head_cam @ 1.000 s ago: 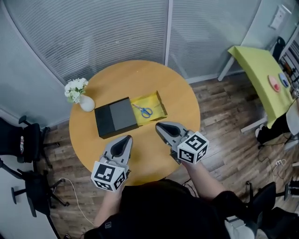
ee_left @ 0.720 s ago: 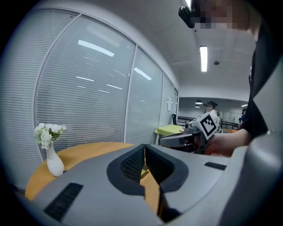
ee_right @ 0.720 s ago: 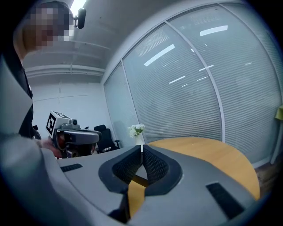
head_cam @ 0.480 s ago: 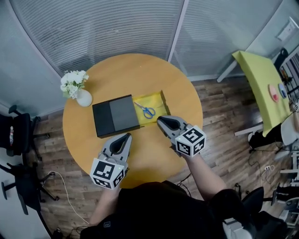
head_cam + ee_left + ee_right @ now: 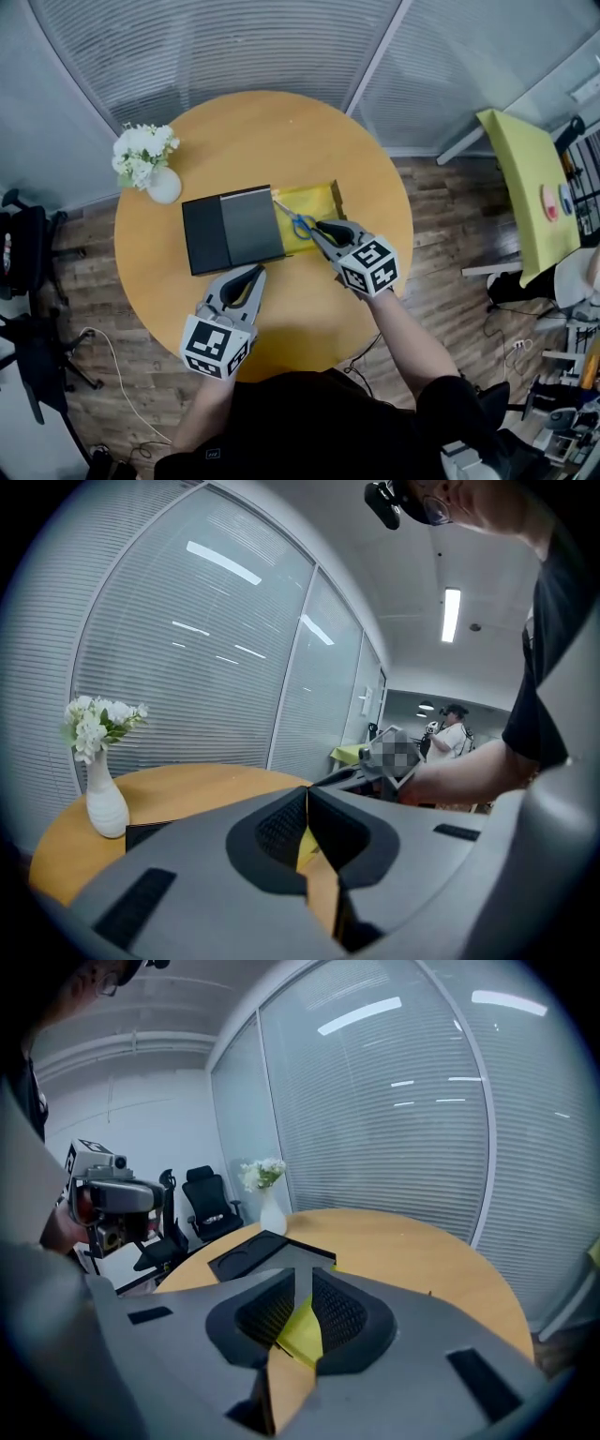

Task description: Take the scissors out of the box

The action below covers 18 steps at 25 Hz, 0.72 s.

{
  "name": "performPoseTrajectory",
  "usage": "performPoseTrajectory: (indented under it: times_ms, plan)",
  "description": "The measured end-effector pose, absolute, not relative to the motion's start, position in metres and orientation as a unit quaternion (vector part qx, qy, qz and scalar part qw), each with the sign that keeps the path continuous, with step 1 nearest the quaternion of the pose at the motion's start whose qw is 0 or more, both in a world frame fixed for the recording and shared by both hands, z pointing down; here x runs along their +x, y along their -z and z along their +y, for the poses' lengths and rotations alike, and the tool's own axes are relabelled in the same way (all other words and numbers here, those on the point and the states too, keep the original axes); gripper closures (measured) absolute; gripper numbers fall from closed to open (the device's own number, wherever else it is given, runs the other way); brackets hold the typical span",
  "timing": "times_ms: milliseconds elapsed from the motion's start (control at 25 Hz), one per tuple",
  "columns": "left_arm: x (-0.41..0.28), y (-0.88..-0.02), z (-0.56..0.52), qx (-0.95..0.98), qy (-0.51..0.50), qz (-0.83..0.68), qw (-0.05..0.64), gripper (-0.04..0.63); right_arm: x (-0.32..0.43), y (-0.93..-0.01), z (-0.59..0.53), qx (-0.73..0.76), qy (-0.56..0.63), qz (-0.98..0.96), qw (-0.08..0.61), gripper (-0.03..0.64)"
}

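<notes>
Grey right gripper (image 5: 322, 226), jaws pinched shut and empty, hovers just beside the blue-handled scissors (image 5: 301, 224) lying in the yellow box (image 5: 324, 197) — left gripper (image 5: 257, 272) closed too.

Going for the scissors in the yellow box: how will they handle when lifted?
The scissors look small and thin, so probably light and rigid. They lie flat on the yellow box floor, so getting under them may be fiddly. Gripped by one handle loop, the blades might swing open.
</notes>
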<state>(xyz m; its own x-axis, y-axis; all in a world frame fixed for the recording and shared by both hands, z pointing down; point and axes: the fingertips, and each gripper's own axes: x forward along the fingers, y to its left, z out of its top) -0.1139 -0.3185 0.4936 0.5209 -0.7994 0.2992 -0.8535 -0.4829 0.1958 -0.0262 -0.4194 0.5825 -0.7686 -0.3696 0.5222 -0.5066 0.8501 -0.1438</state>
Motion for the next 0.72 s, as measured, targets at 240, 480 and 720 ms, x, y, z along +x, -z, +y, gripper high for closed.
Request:
performPoseTrajectory:
  times_ms: [240,480,720]
  plan:
    - [-0.117,-0.517,-0.326,0.856,-0.087,-0.476,0.183,0.58,-0.035,-0.636,-0.441,0.215,-0.138,-0.913,0.318,0.566]
    - [-0.129,-0.536,-0.325,0.848,-0.085,-0.483,0.202,0.58,-0.043,-0.688,-0.459,0.197,-0.139,-0.887,0.393,0.492]
    - [-0.143,-0.545,-0.321,0.837,-0.082,-0.497,0.213,0.58,-0.038,-0.734,-0.472,0.191,-0.145,-0.851,0.468,0.492]
